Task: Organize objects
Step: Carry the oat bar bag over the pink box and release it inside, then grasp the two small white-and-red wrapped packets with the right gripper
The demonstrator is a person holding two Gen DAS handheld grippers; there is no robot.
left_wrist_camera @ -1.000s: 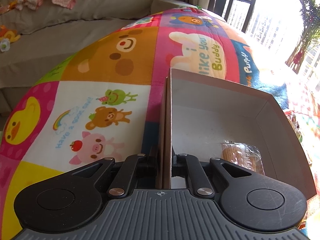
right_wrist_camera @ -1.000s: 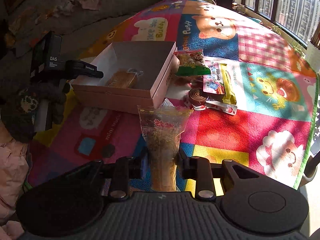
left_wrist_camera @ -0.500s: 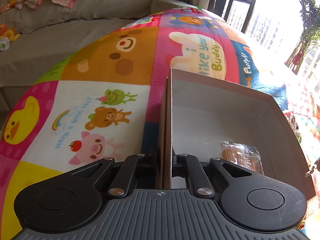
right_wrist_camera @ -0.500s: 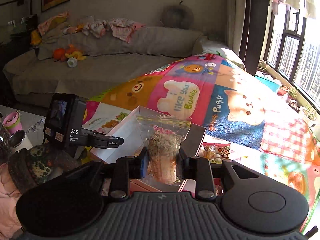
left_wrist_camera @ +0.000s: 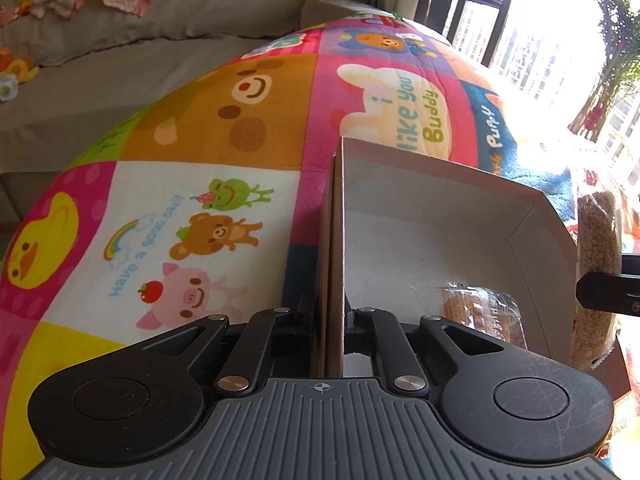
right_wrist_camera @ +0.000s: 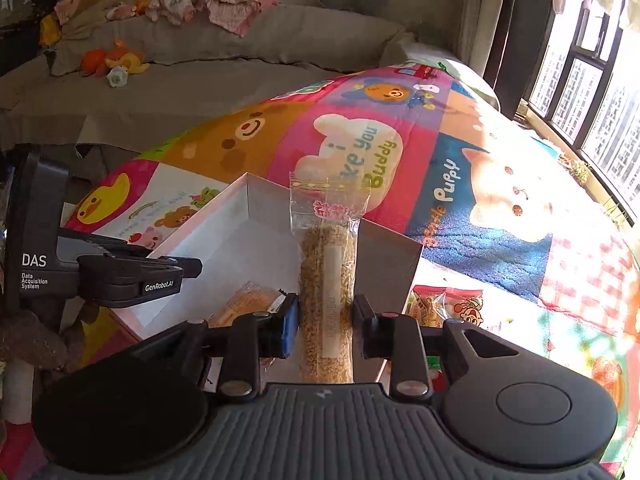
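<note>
An open cardboard box (left_wrist_camera: 440, 236) sits on the colourful play mat (left_wrist_camera: 208, 140), with a wrapped biscuit (left_wrist_camera: 480, 314) inside it. My left gripper (left_wrist_camera: 330, 316) is shut on the box's left wall. The right wrist view shows that gripper (right_wrist_camera: 188, 268) clamped on the box (right_wrist_camera: 224, 248) edge. My right gripper (right_wrist_camera: 325, 320) is shut on a clear bag of grain snack (right_wrist_camera: 326, 264), held upright over the box's near right part. The same bag (left_wrist_camera: 598, 240) appears at the right edge of the left wrist view, just beyond the box's right wall.
Several snack packets (right_wrist_camera: 444, 308) lie on the mat right of the box. A grey sofa (right_wrist_camera: 224, 64) with clothes and soft toys runs along the back. Windows (right_wrist_camera: 580, 80) line the right side. A person's sleeve (right_wrist_camera: 28, 344) is at the lower left.
My right gripper has carried the snack bag from the mat up to the box, and the bag now shows in the left wrist view. The left gripper has stayed put on the box wall.
</note>
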